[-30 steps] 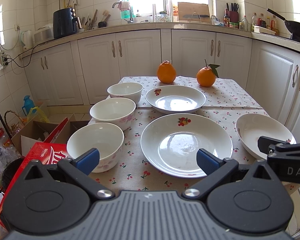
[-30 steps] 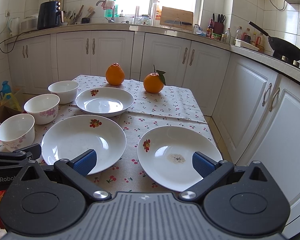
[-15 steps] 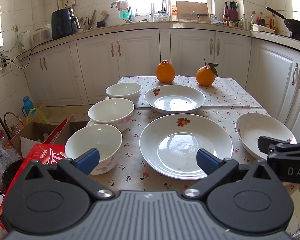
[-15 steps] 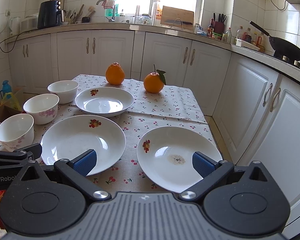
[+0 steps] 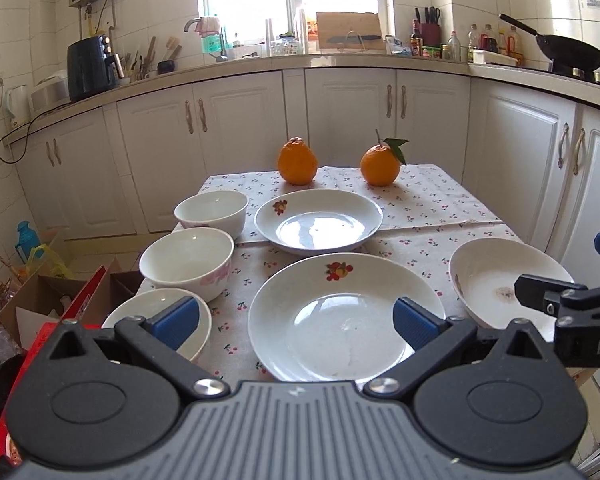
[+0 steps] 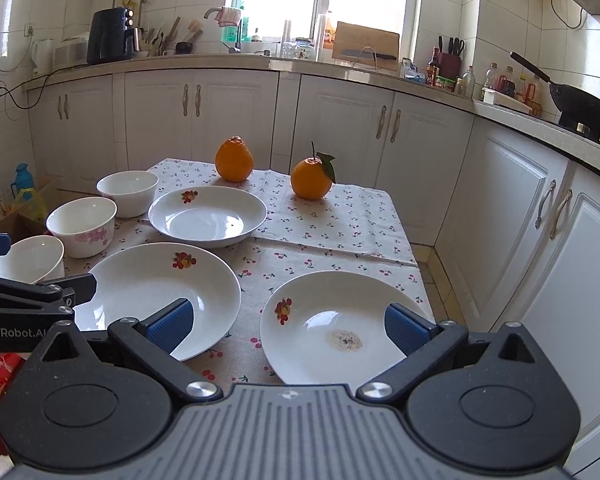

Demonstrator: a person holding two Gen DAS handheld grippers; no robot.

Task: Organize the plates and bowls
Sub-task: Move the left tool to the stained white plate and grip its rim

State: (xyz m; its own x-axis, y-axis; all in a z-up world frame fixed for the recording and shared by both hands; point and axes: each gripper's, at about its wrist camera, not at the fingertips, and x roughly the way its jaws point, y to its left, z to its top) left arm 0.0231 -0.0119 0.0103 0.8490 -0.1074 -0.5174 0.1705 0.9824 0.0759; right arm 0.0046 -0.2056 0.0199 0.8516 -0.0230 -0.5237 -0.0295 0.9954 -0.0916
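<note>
Both tongs lifted higher; left tongs (image 5: 296, 318) and right tongs (image 6: 286, 326) level, spread wide, empty, above plates.

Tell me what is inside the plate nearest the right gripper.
The plate holds only a small brownish speckled stain at its centre and a printed fruit motif on its rim. Its near edge is hidden by the right gripper.

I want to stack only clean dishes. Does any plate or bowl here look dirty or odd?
Yes: the right front plate has a brownish speckled stain at its centre, while the other plates and bowls look clean. Nothing looks chipped, tipped or spilled.
</note>
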